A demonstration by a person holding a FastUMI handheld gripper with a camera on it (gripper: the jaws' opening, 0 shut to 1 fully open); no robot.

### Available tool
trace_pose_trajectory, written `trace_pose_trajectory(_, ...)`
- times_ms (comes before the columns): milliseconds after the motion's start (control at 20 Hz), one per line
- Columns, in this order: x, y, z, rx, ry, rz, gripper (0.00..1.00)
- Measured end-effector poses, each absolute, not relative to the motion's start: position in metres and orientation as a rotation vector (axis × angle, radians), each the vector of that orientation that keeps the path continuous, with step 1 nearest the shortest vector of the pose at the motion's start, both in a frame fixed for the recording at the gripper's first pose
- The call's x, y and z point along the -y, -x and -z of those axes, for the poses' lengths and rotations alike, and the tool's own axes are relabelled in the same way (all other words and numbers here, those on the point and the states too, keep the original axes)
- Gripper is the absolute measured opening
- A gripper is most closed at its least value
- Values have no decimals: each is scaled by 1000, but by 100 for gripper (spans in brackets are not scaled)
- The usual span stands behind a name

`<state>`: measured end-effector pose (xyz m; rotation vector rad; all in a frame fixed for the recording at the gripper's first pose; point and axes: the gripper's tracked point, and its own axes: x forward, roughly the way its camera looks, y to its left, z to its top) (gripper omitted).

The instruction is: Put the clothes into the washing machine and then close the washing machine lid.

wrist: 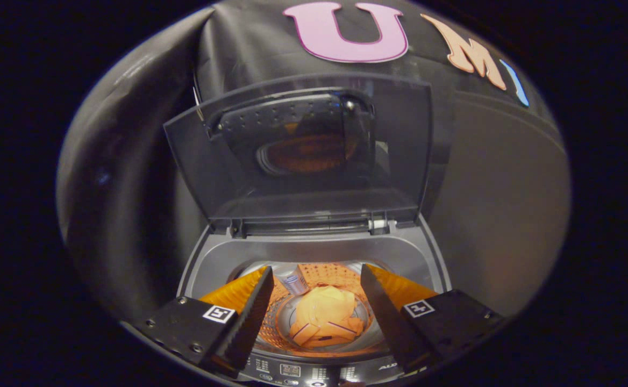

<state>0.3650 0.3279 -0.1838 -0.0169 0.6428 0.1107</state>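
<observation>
gripper (316, 317) hangs above the near rim of a top-loading washing machine (206, 269), looking down into it. tongs spread wide apart, holding nothing, neither finger touching the cloth. left finger (252, 317) and right finger (381, 317) are black with toothed inner faces, orange padding on the outer sides, each with a small square marker on its base block.

clothes (325, 317) lie at the bottom of the drum (276, 322), seen between the two fingers and well below them. it is a yellow-orange bundle, crumpled, with thin dark stripes on the folded near part. long axis runs roughly near-to-far, bulkier rounded end toward the far side, flatter striped folds toward the near side. which end is a collar or hem, cannot tell.

drum is perforated metal, lit orange. a small pale cylindrical part (295, 283) sits on the drum wall just far-left of the bundle.

lid (298, 156) stands open, hinged at the far edge, tilted upright and leaning slightly back, its dark inner panel facing the camera and reflecting the orange drum. control panel (292, 371) with small lit marks runs along the near edge, under the fingers. dark cloth wall (131, 161) behind.
</observation>
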Motion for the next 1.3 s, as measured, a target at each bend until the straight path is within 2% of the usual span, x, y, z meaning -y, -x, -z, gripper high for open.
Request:
trace_pose_trajectory(500,-360,-378,100,-478,46,-190,98)
trace_pose_trajectory(800,-358,-405,27,-283,21,-145,97)
trace_pose_trajectory(1300,-377,-460,-52,-61,39,-132,97)
